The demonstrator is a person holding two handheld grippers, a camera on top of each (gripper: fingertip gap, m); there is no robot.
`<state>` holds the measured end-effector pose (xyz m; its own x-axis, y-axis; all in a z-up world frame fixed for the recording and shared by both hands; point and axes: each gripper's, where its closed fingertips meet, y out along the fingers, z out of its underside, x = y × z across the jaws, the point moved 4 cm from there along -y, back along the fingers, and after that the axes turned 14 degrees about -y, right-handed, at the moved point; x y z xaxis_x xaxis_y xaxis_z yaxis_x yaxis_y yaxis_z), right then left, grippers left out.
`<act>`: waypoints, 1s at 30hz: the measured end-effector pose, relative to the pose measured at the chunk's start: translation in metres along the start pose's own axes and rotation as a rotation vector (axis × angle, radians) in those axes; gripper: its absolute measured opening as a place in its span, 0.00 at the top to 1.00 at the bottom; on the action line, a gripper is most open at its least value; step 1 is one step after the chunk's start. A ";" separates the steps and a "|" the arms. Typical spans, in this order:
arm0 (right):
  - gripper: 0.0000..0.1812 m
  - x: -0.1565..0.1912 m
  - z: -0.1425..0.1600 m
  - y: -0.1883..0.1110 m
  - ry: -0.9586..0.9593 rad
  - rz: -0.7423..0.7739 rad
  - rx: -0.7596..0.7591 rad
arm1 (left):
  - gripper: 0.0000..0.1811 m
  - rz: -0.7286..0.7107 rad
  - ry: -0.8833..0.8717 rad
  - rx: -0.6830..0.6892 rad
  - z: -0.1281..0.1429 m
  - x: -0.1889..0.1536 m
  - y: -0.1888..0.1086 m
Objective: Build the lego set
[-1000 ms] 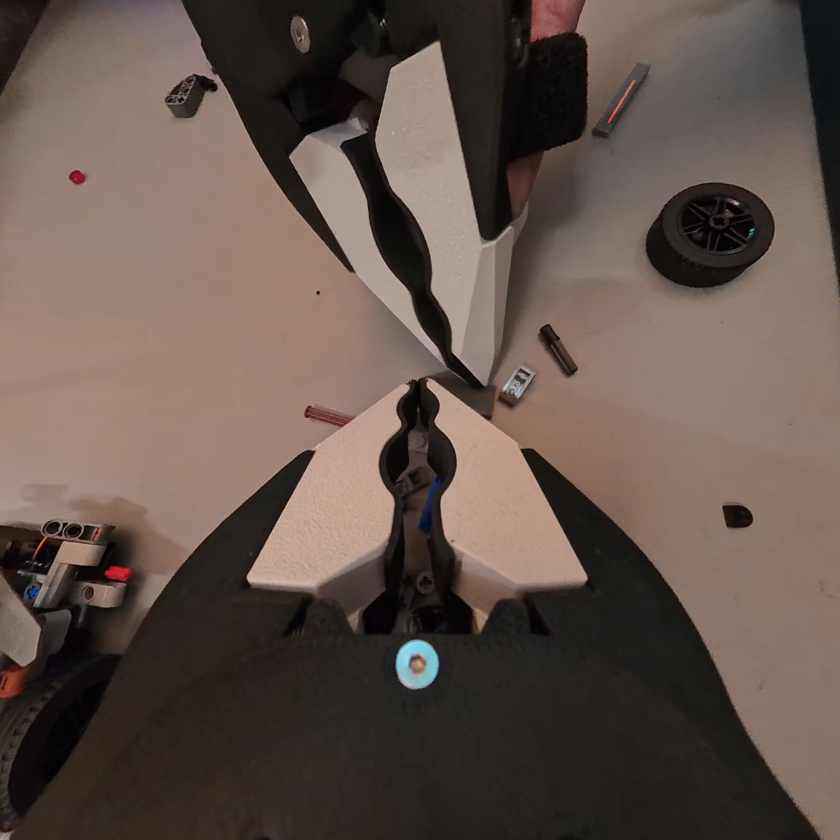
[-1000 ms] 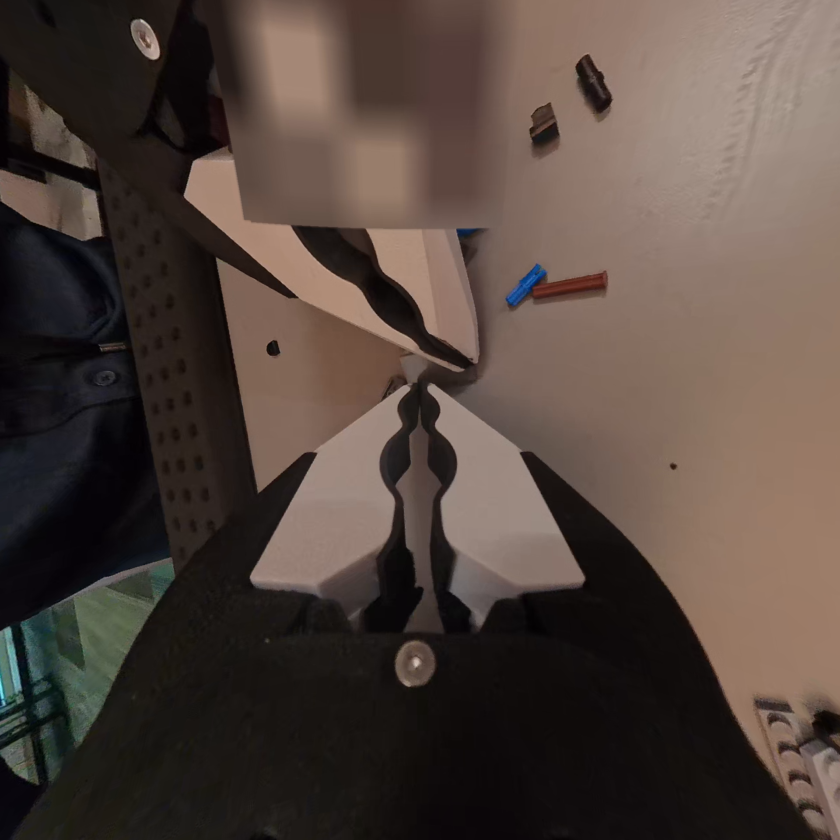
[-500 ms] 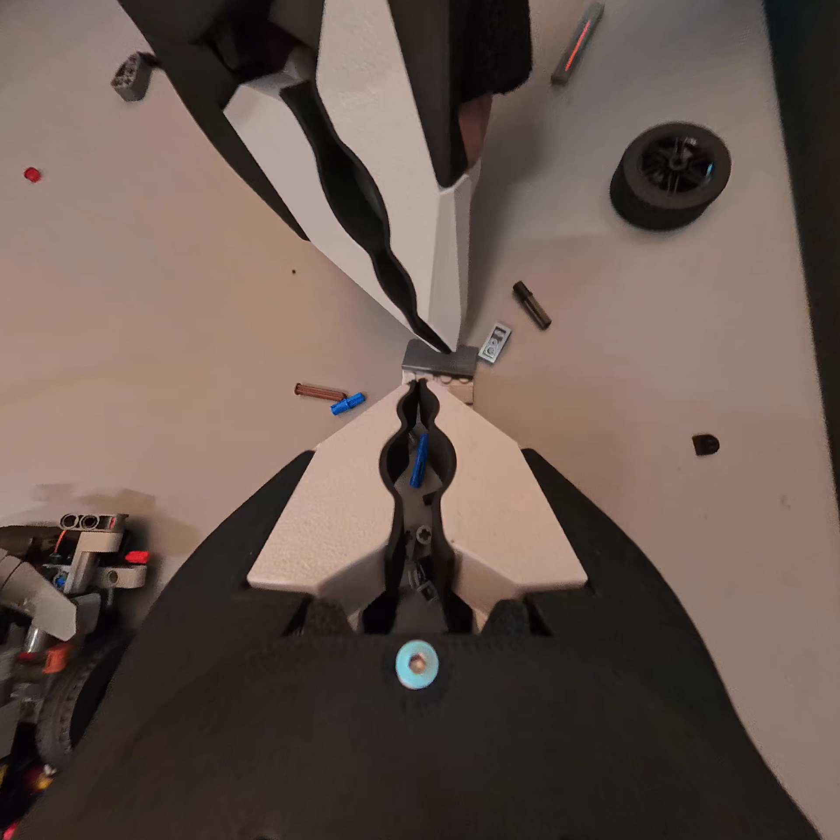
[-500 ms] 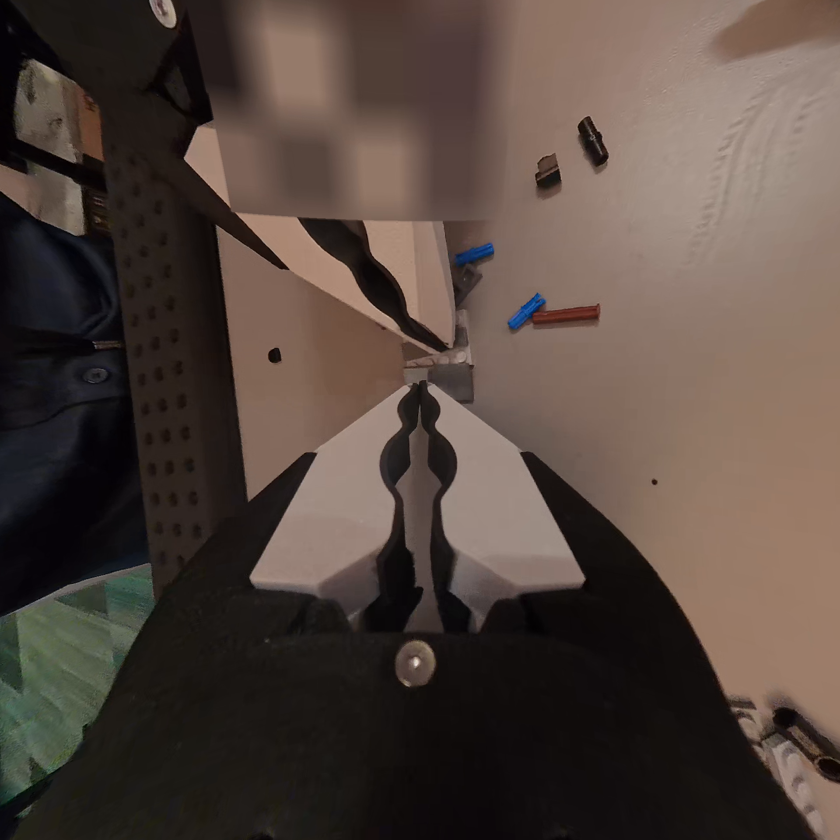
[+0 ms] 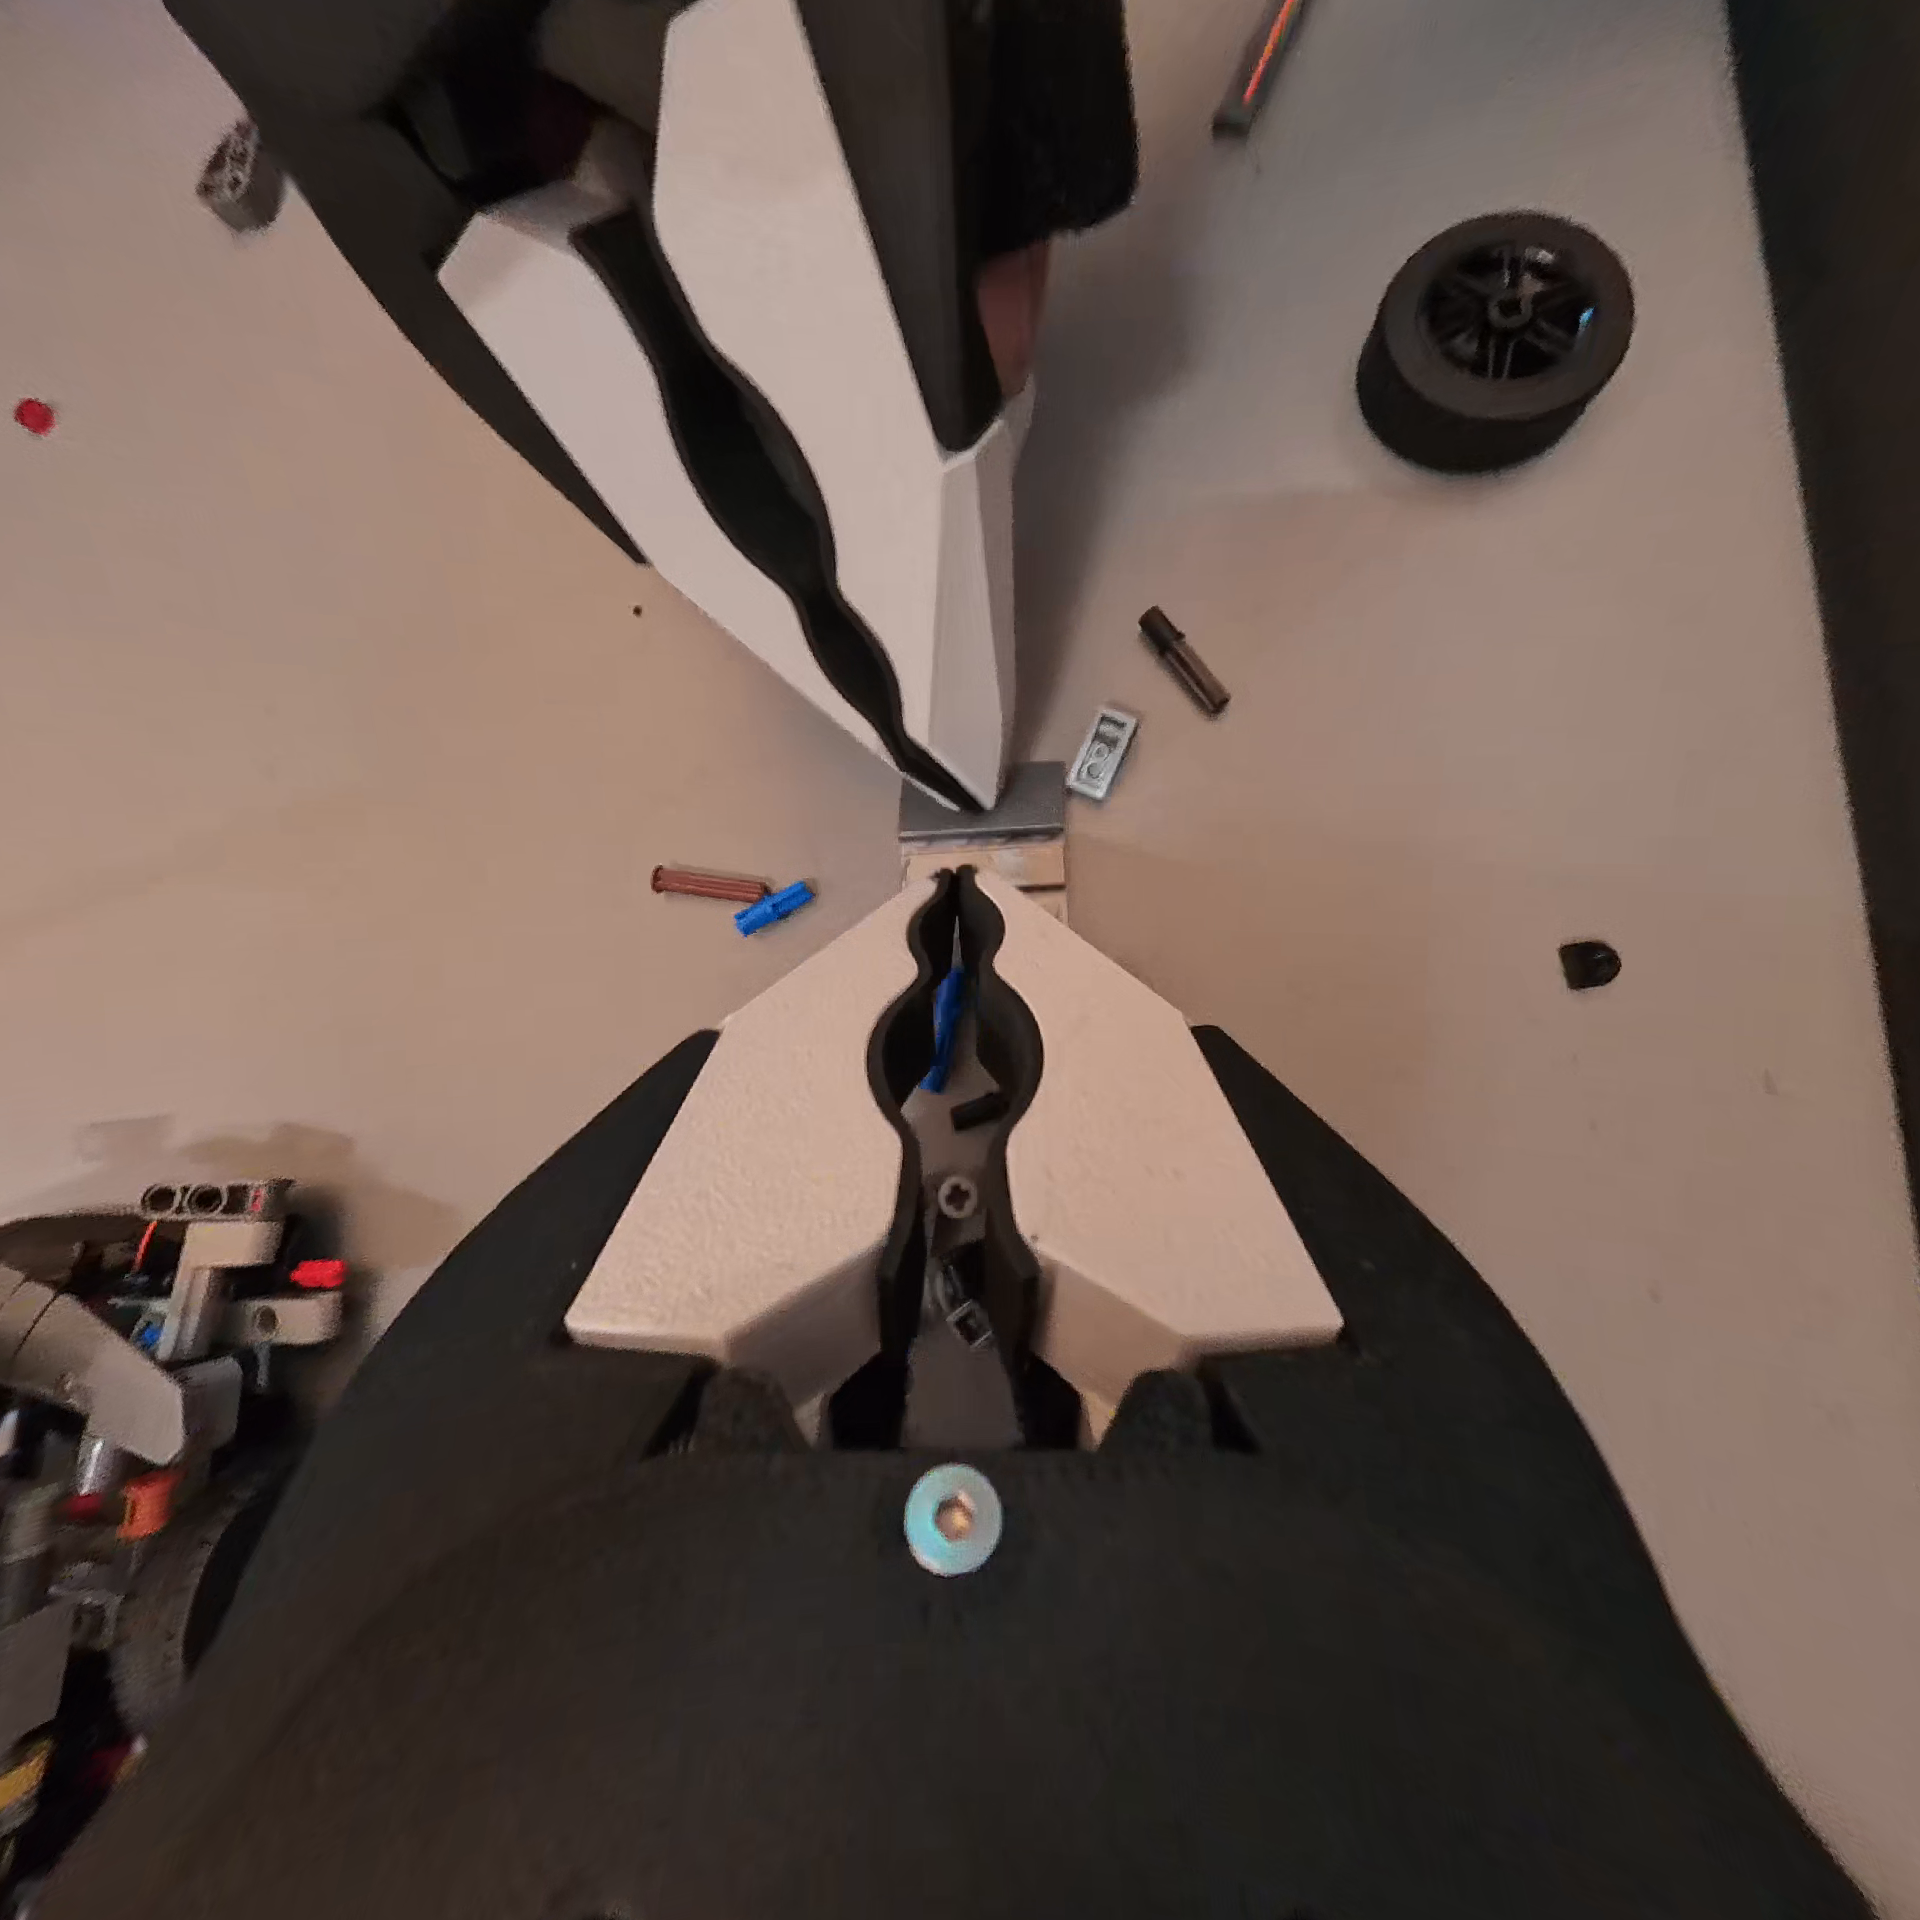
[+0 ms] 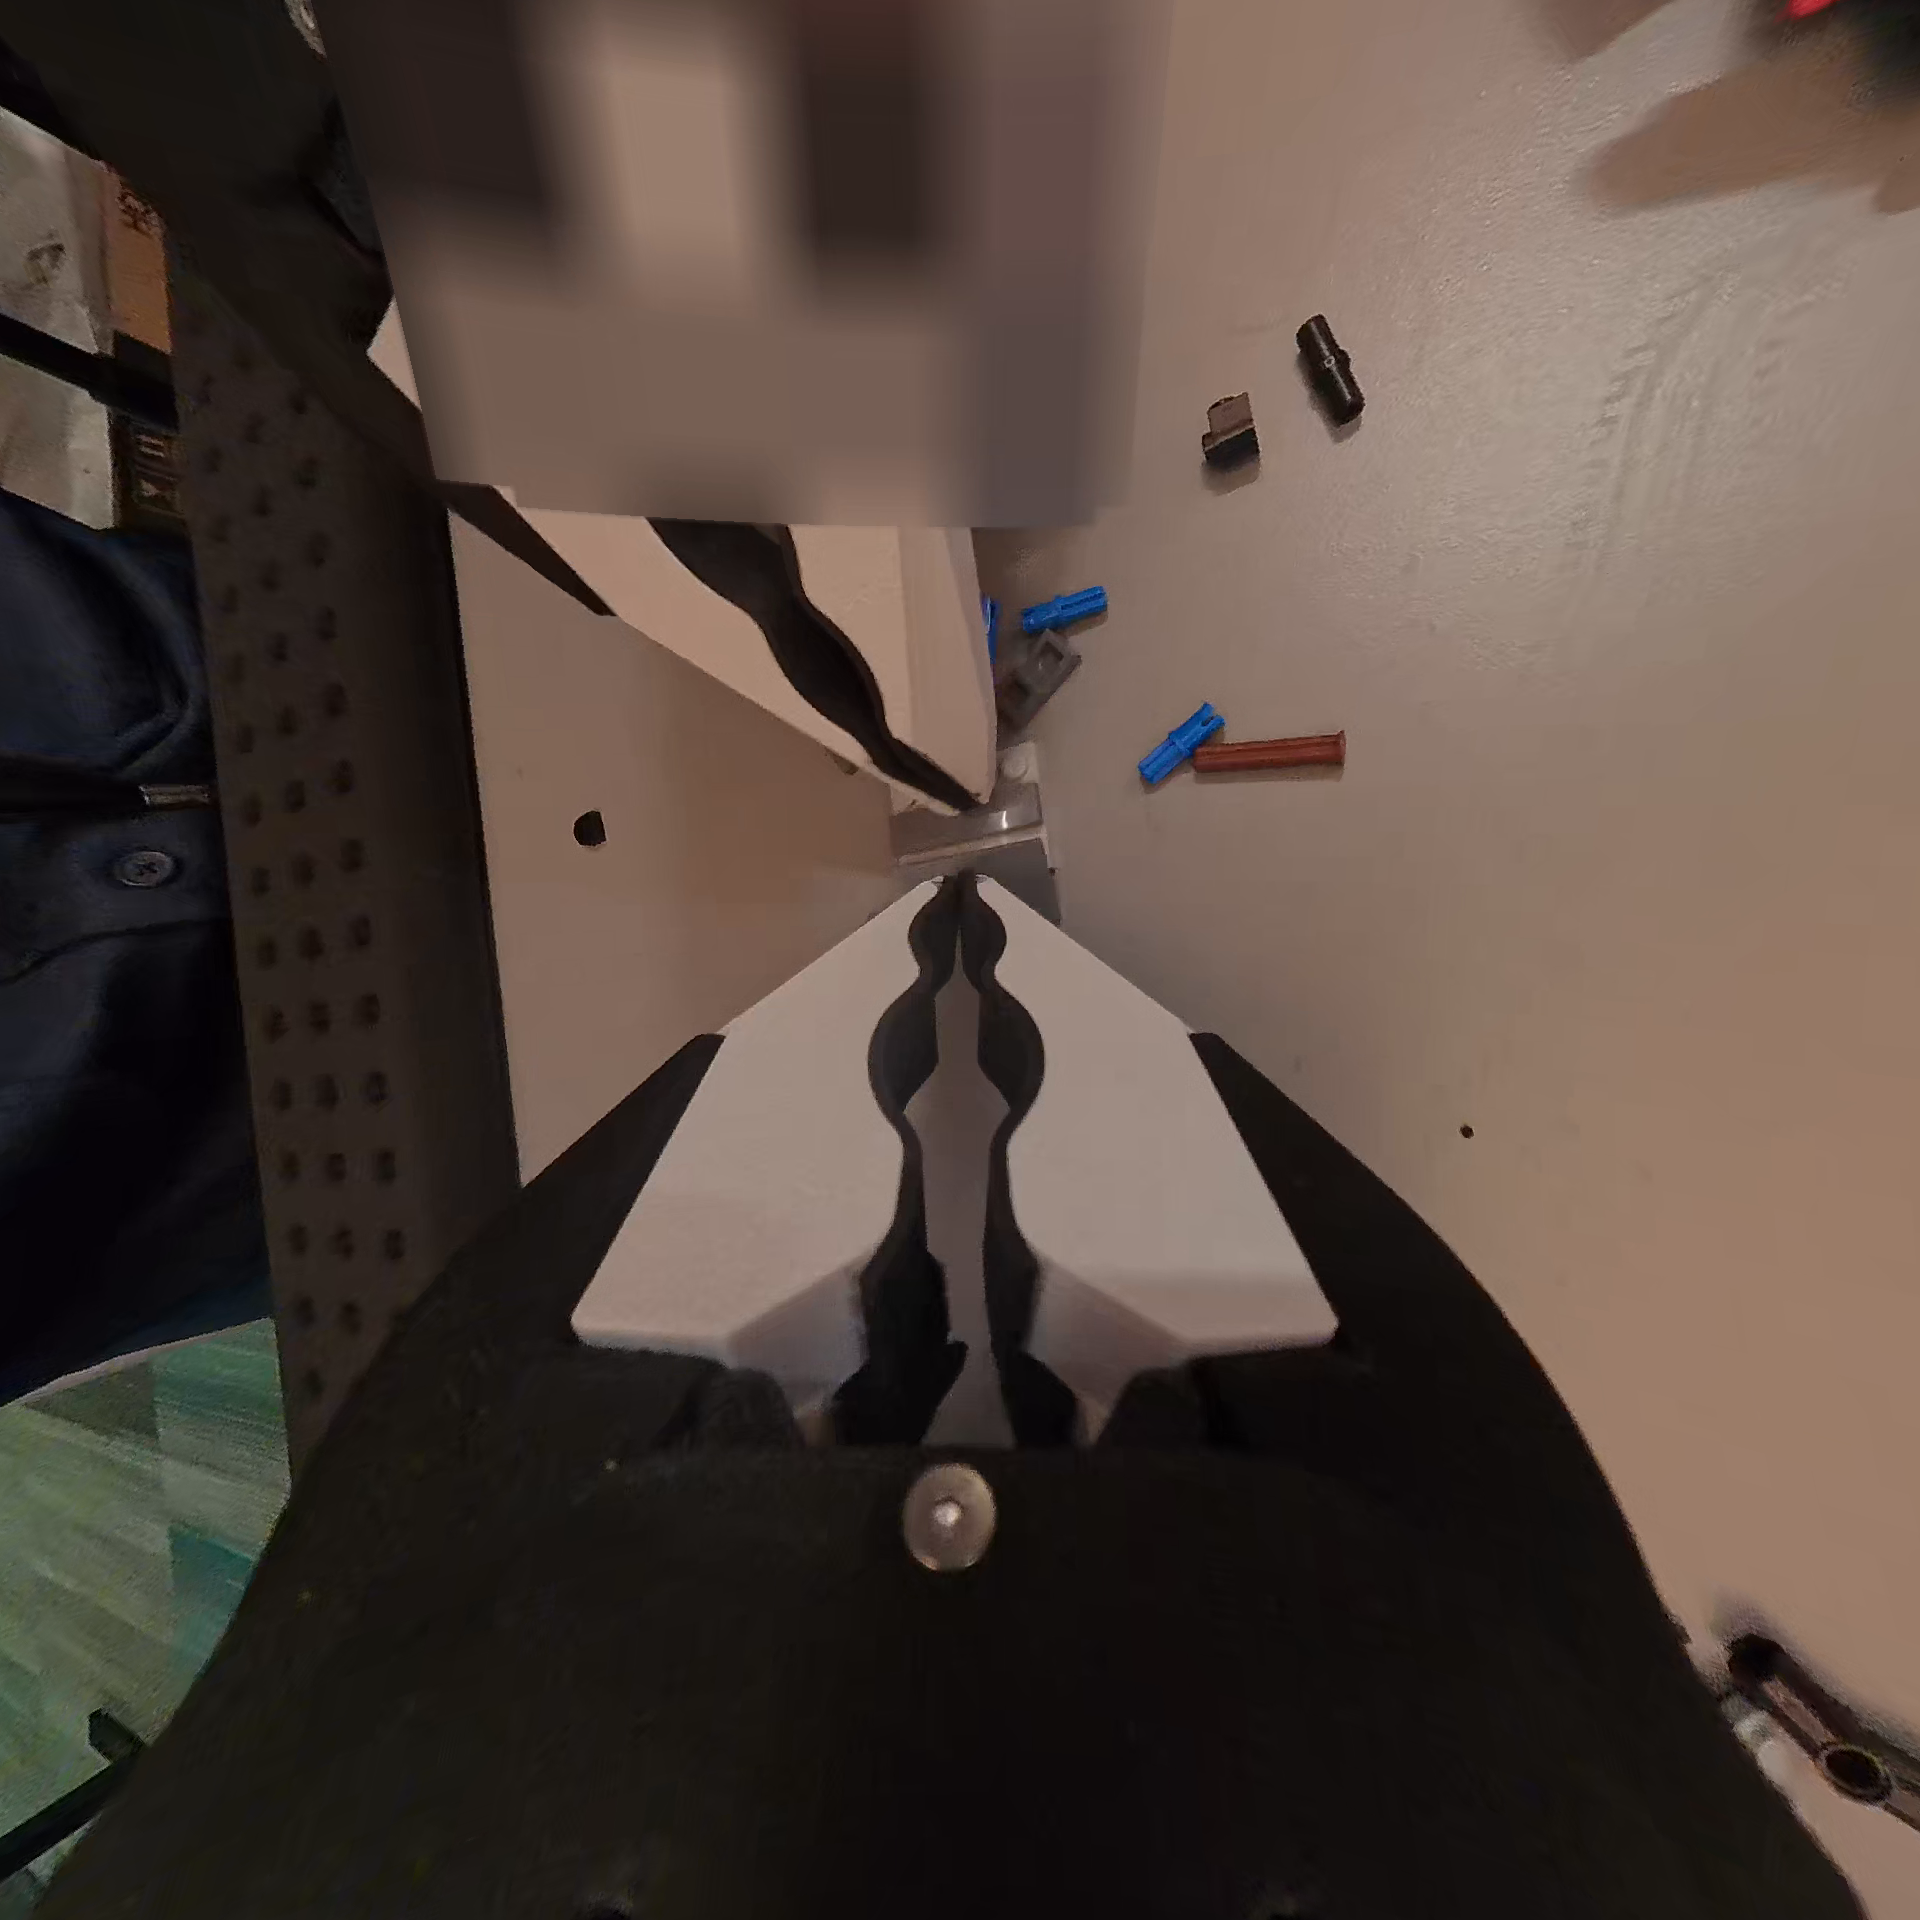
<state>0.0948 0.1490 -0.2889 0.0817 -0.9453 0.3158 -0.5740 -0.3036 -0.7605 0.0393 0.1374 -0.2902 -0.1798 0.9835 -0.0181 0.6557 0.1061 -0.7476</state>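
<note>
Both grippers pinched shut on one small grey plate (image 5: 982,816), left gripper (image 5: 956,878) low, right gripper (image 6: 956,881) opposite: light, stiff, slick, grip its edges

— What do we look like from our own wrist cameras?

— Each of us is a black, rough-textured shell that widens toward the lens, with one round silver screw (image 5: 953,1519) set in its middle. The left gripper (image 5: 956,878) carries two pale, grainy wedge fingers (image 5: 769,1132) that taper to a point, lined inside with wavy black pads (image 5: 902,1049).

— And the right gripper (image 6: 957,881)?

— The same build: black shell, a silver screw (image 6: 948,1516), whitish wedge fingers (image 6: 1122,1122), scalloped black pads (image 6: 902,1049). Seen from the left wrist view, we also show a black fuzzy strap (image 5: 1049,114) near the top edge.

— Anything worn?

— Dark navy clothing with a button (image 6: 145,865).
</note>
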 end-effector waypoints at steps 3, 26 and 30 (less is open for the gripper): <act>1.00 0.000 -0.001 0.000 -0.007 0.010 -0.003 | 1.00 -0.003 0.009 0.005 0.000 -0.001 0.001; 1.00 0.003 -0.007 0.005 -0.006 0.040 -0.012 | 1.00 -0.024 0.027 0.009 0.001 -0.002 0.001; 1.00 0.004 -0.009 -0.005 -0.017 0.039 -0.009 | 1.00 -0.030 0.034 0.006 0.000 -0.002 0.002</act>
<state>0.0909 0.1479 -0.2789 0.0723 -0.9583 0.2763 -0.5842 -0.2652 -0.7671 0.0416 0.1354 -0.2917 -0.1739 0.9844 0.0268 0.6459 0.1345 -0.7515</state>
